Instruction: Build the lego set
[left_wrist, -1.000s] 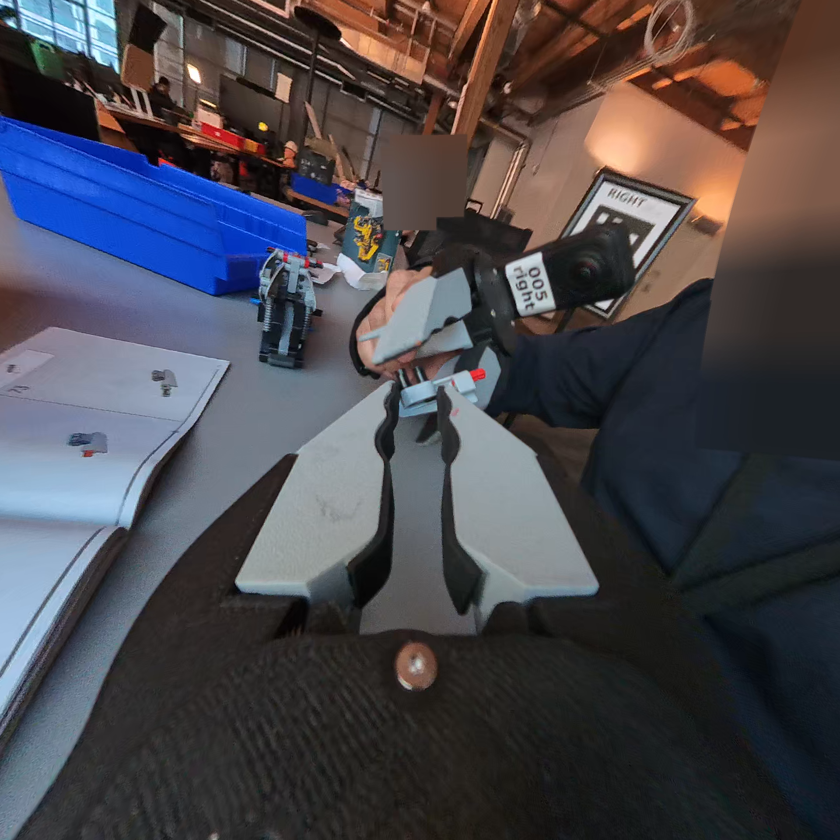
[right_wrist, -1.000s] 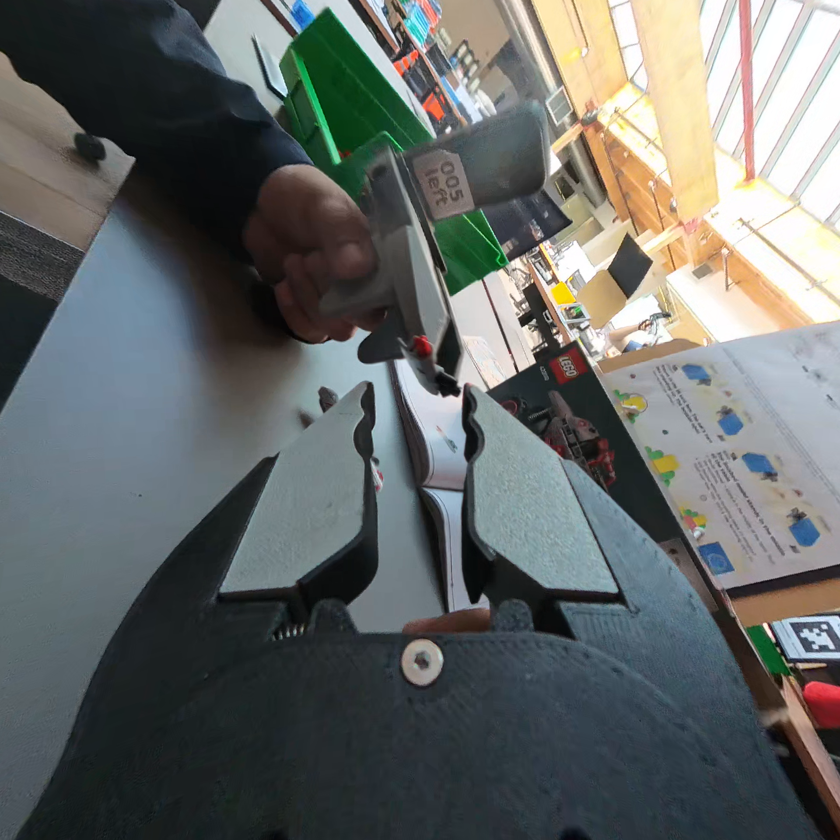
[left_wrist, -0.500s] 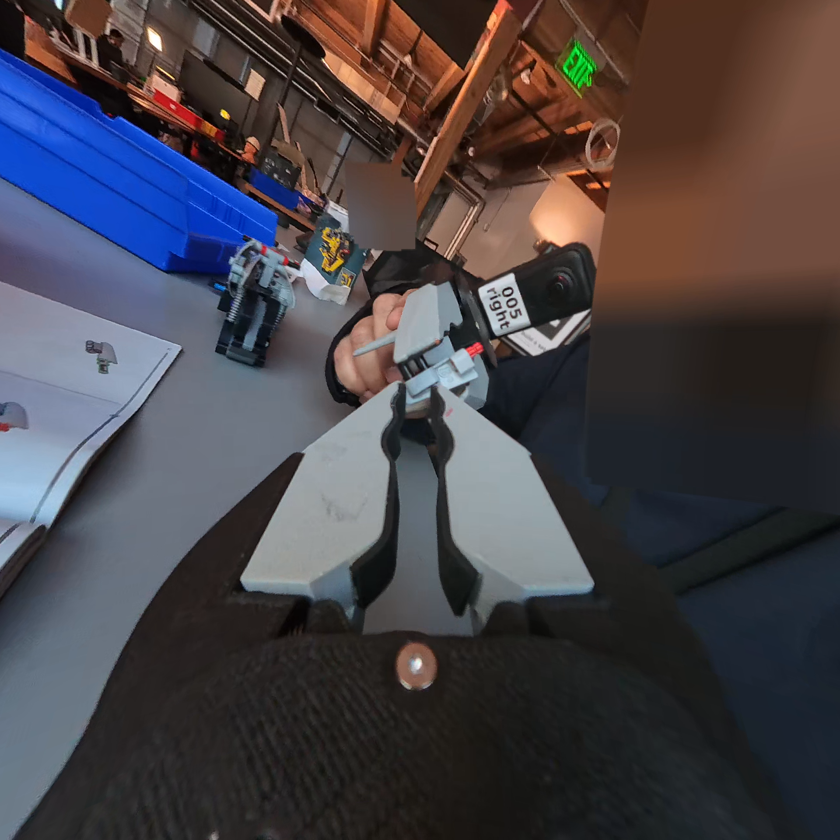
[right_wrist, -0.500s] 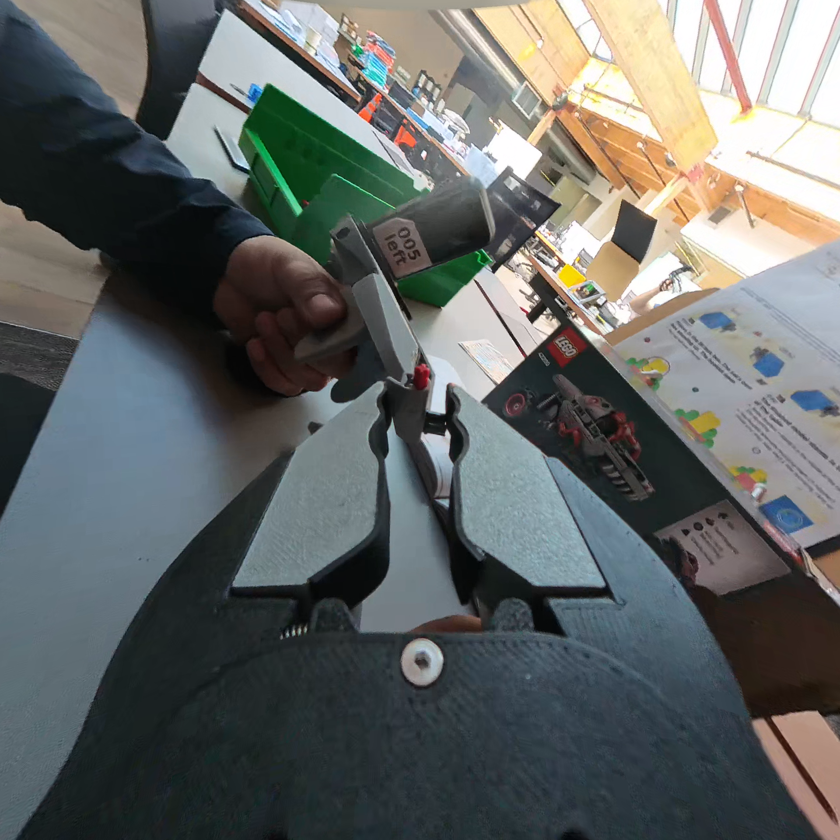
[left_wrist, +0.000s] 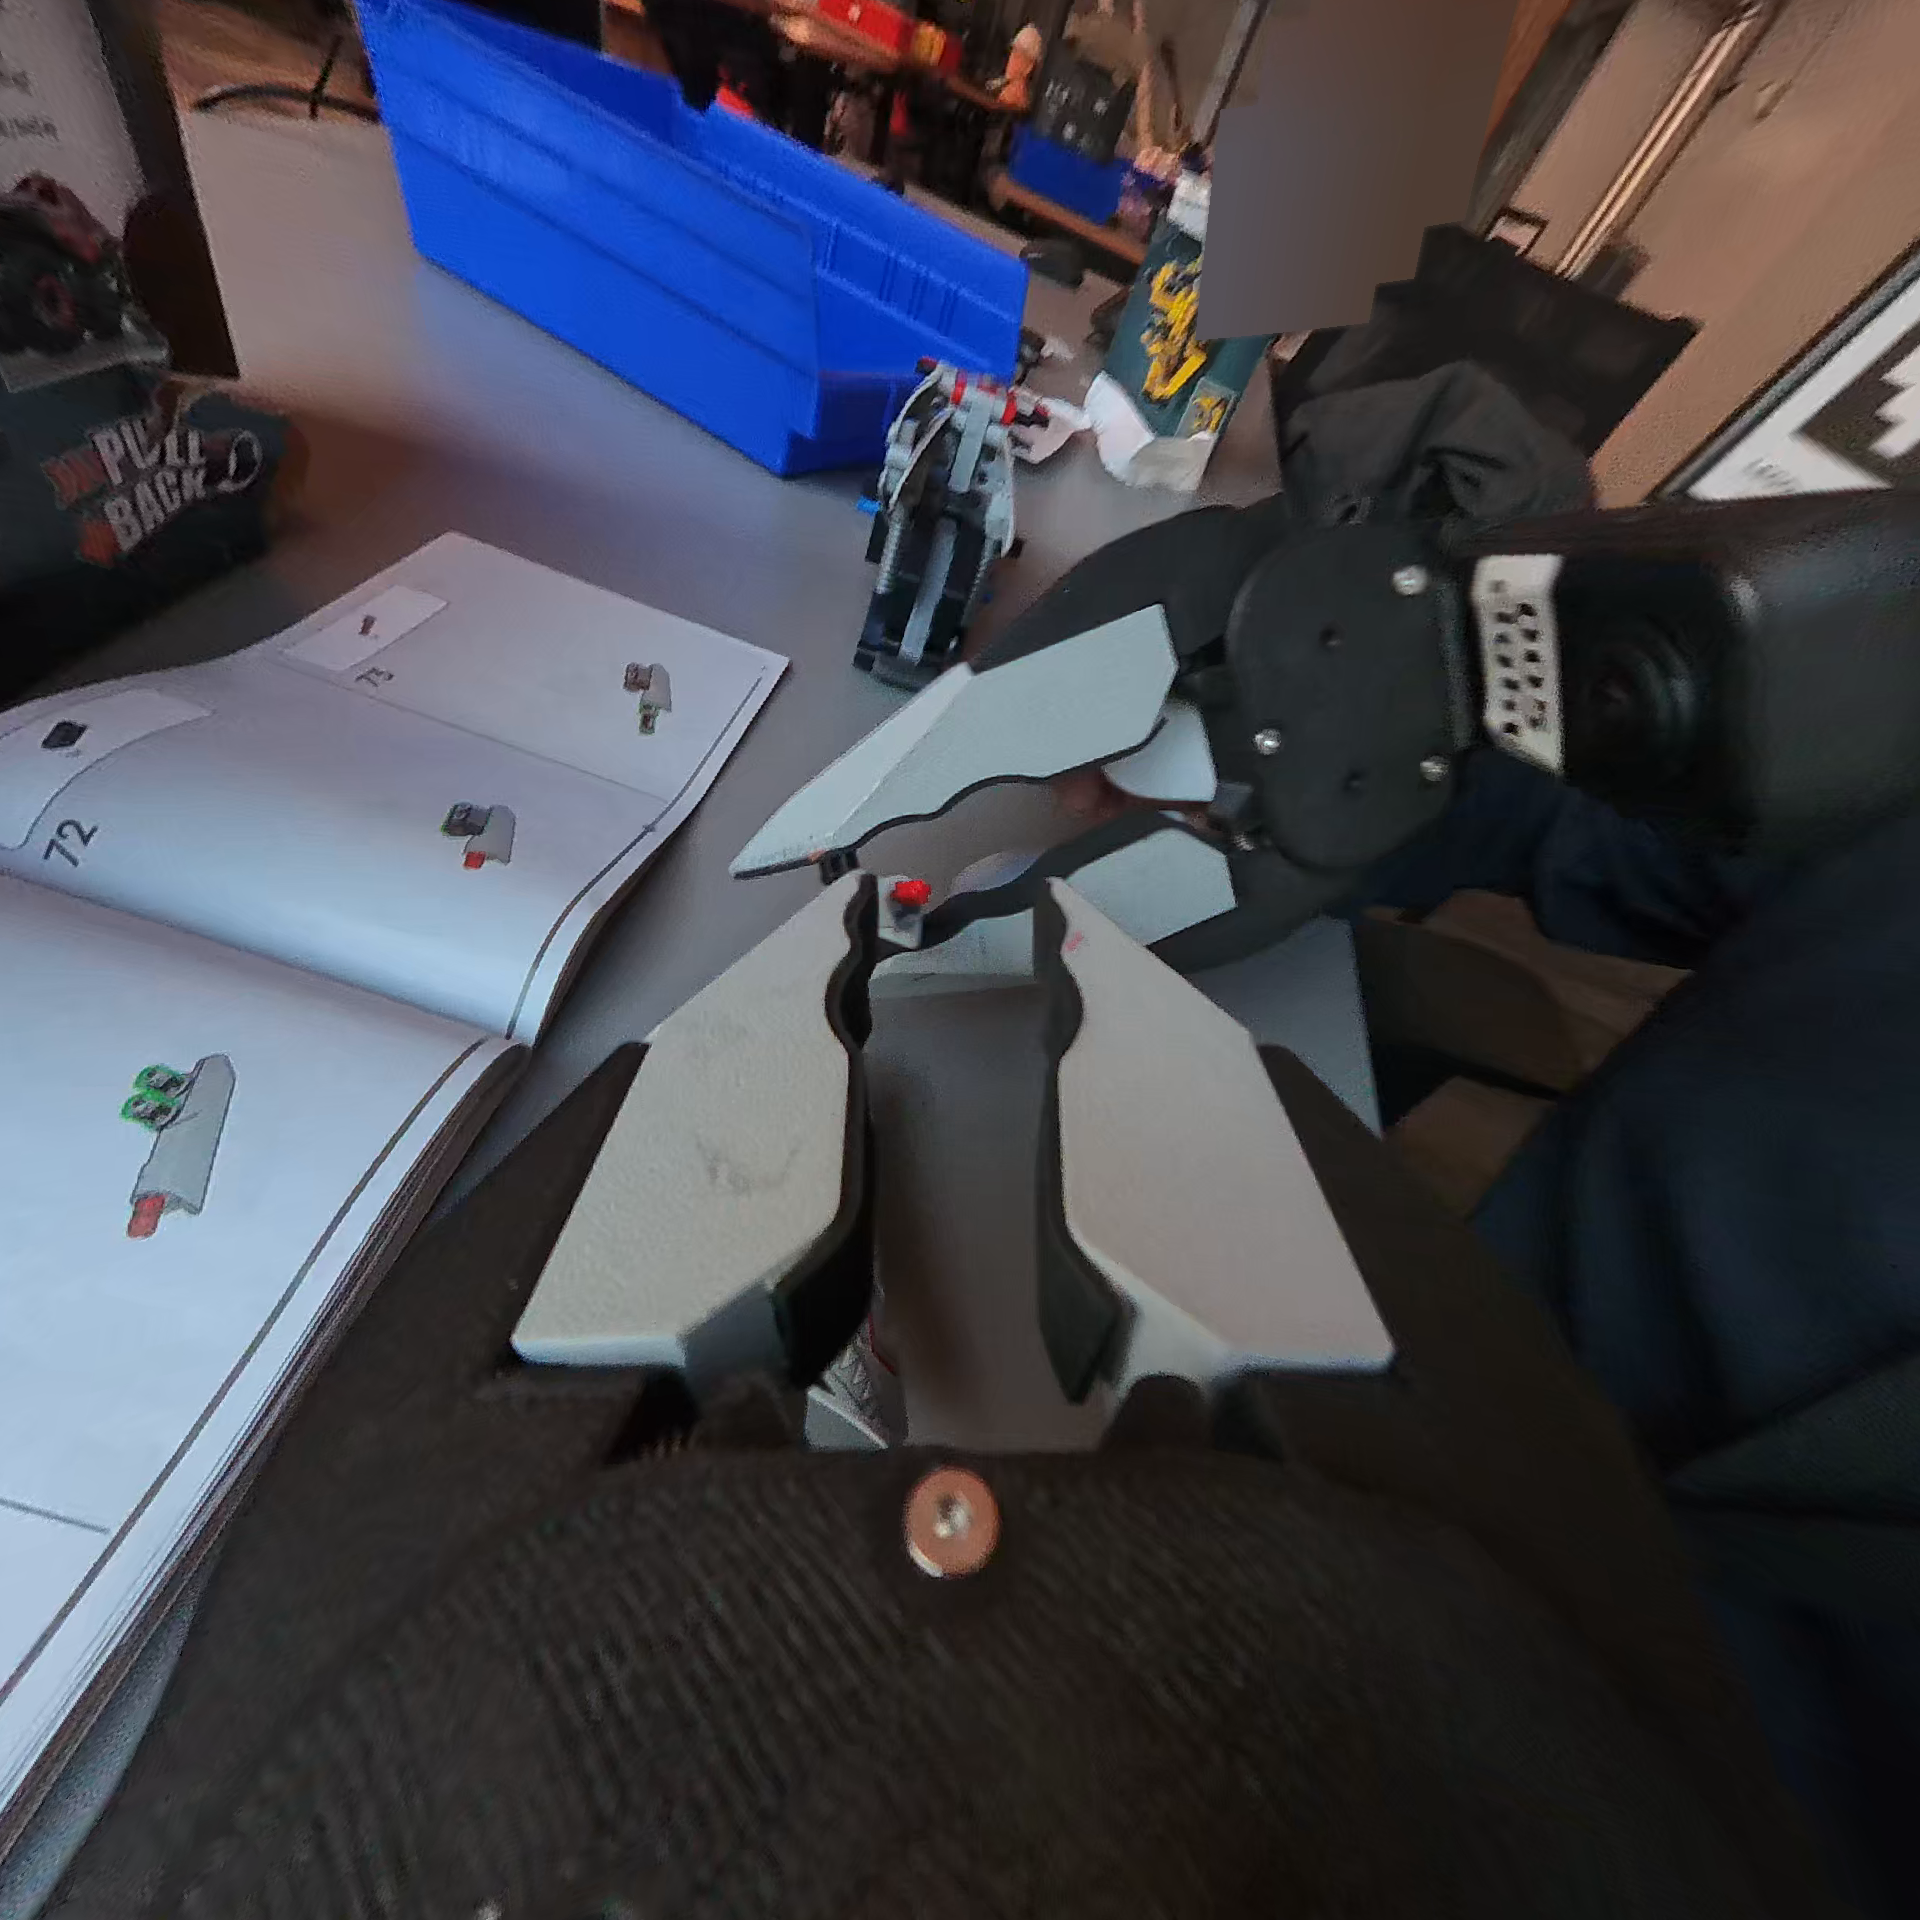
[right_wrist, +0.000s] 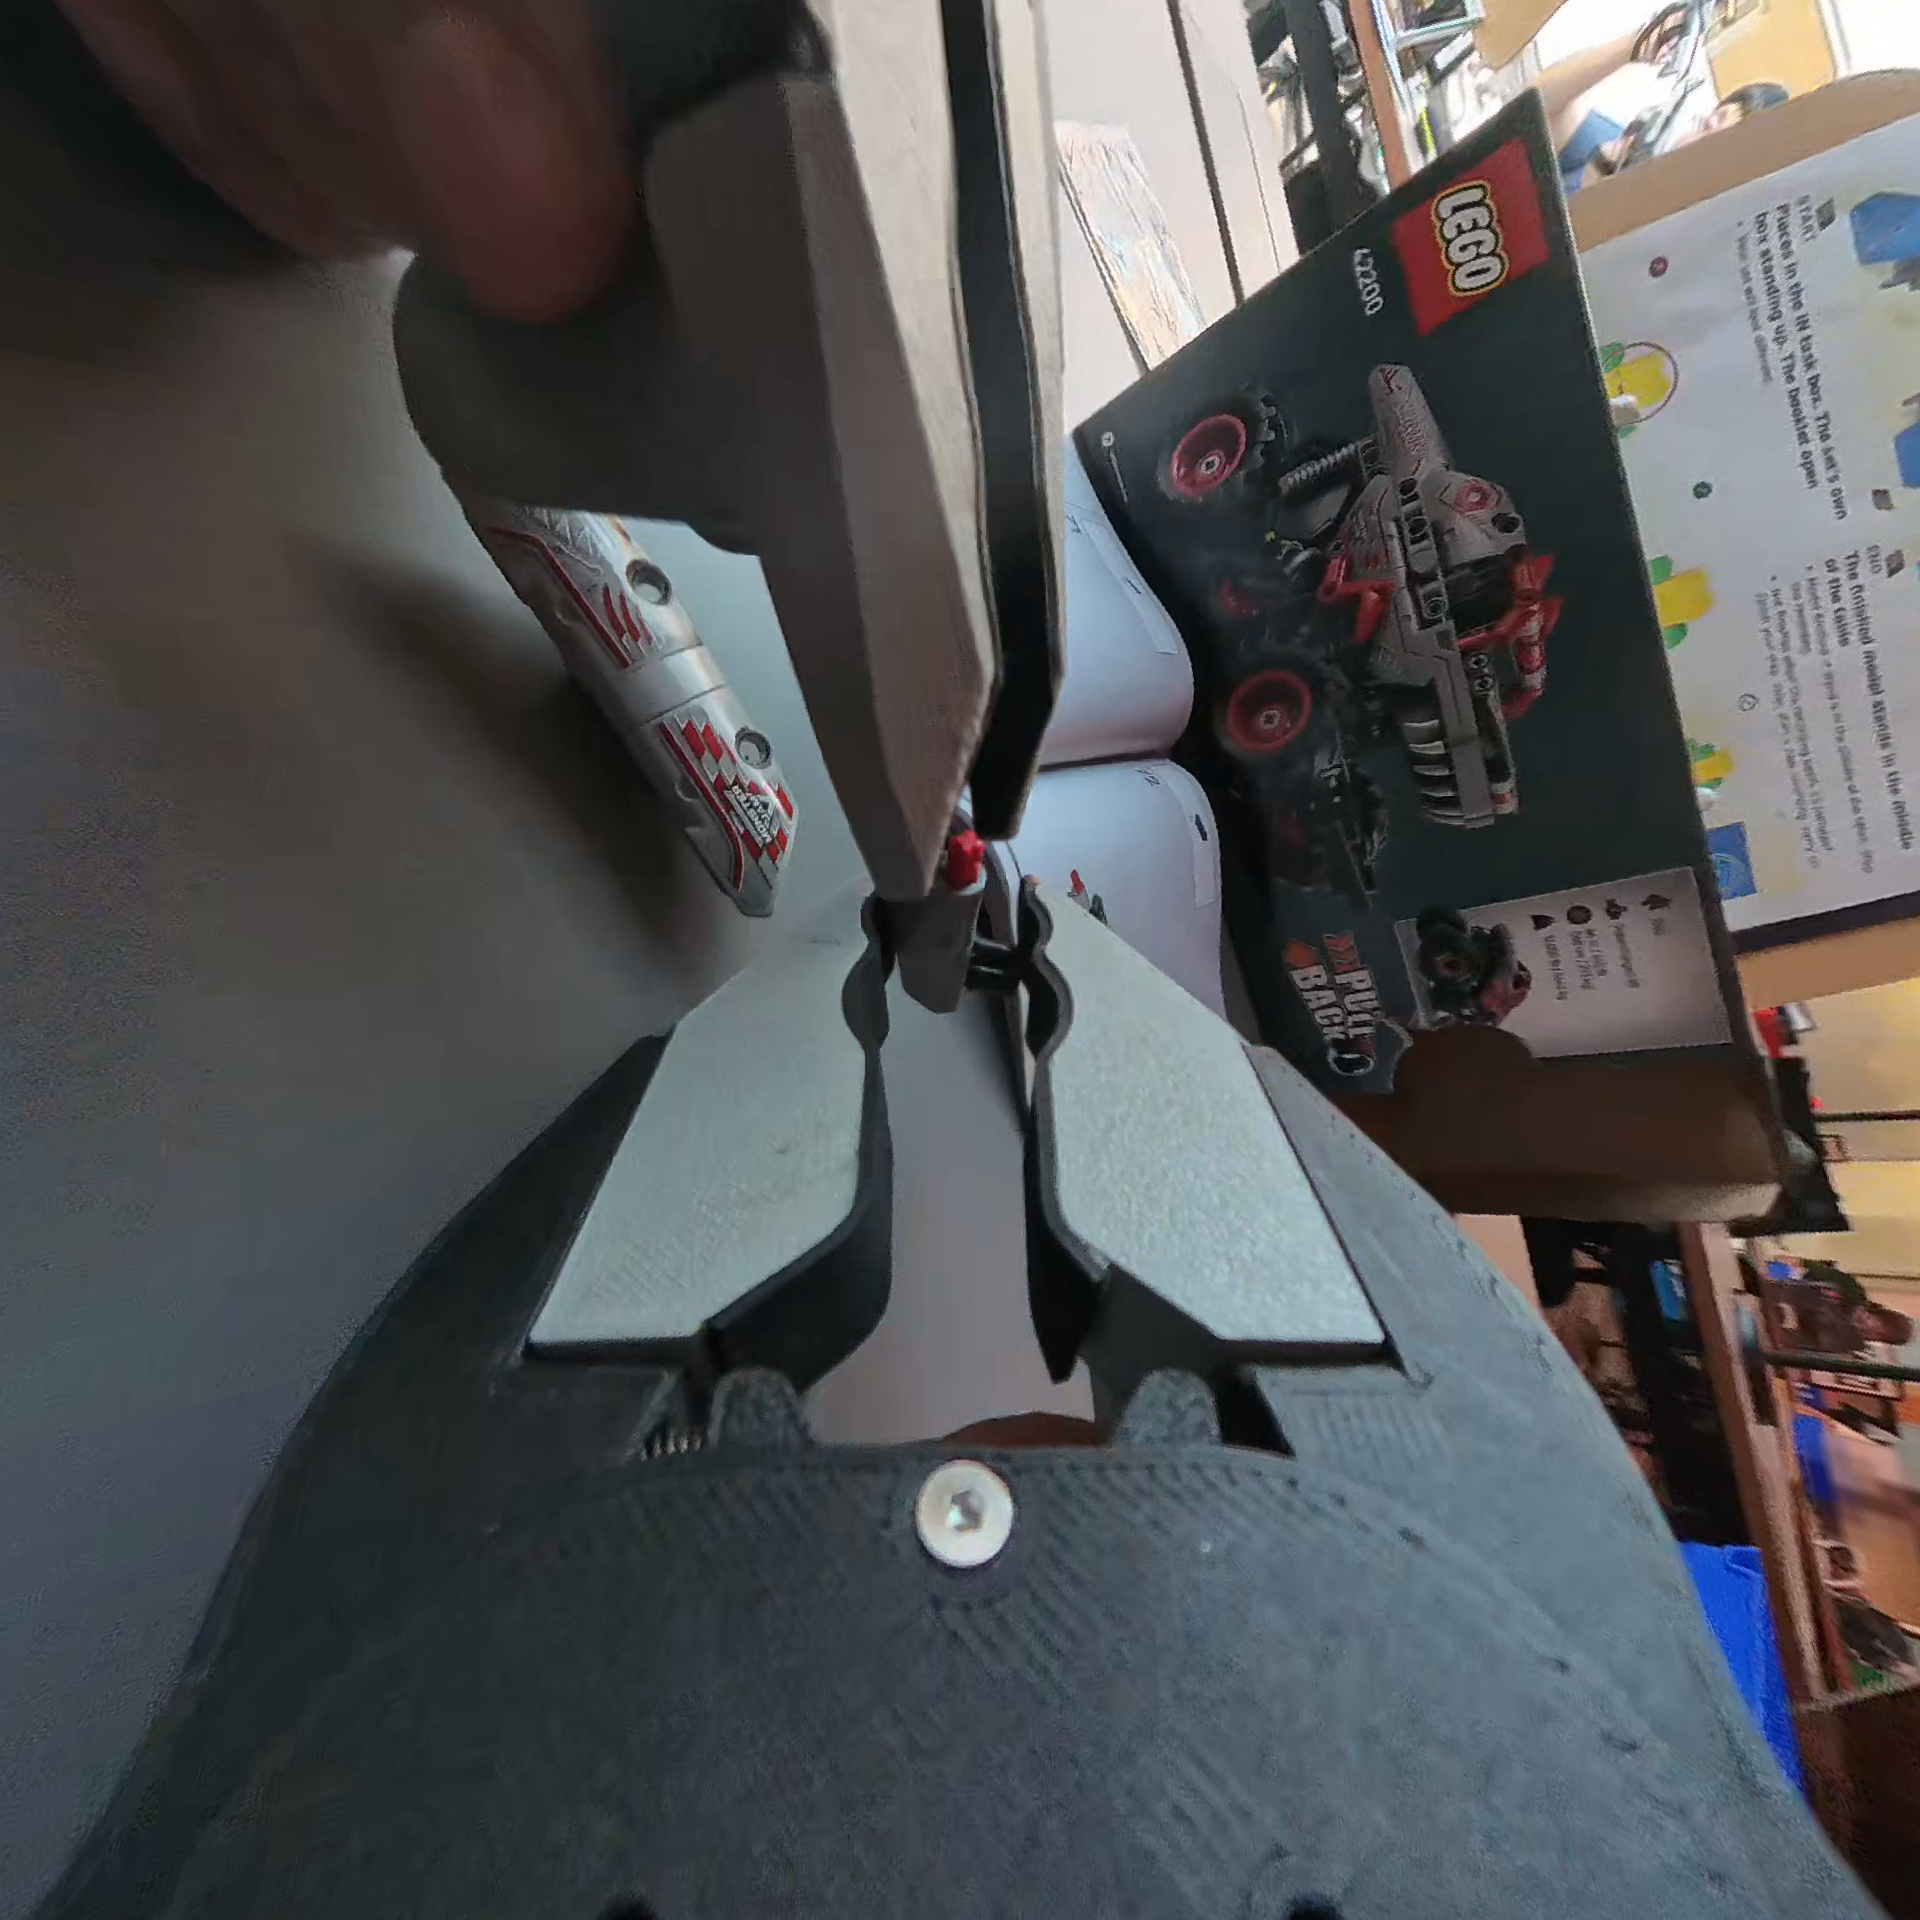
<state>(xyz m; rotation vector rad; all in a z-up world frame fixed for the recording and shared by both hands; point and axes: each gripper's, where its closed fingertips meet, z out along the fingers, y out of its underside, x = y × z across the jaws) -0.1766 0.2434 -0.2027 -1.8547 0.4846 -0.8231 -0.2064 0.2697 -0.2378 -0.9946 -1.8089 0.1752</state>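
A small grey lego piece with a red pin (right_wrist: 935, 945) sits between the tips of my right gripper (right_wrist: 956, 940), which is shut on it. In the left wrist view the same piece (left_wrist: 906, 914) touches the inner side of one tip of my left gripper (left_wrist: 956, 899), whose jaws stand apart around it. The right gripper's fingers (left_wrist: 987, 727) come in from the right. The left gripper's fingers (right_wrist: 862, 468) come down from the top. Both grippers are low over the grey table (left_wrist: 520, 468).
An open instruction booklet (left_wrist: 364, 831) lies at the left. A partly built grey and black model (left_wrist: 940, 530) stands beyond, with a blue bin (left_wrist: 675, 229) behind it. A printed curved grey panel (right_wrist: 675, 707) lies on the table. The dark set box (right_wrist: 1403, 623) stands upright. Spacing between my two grippers at the tips: around 5 cm.
My left gripper's jaws have opened wider off the piece. My right gripper closed on the piece and still holds it. Both grippers swung round and lower toward the table.
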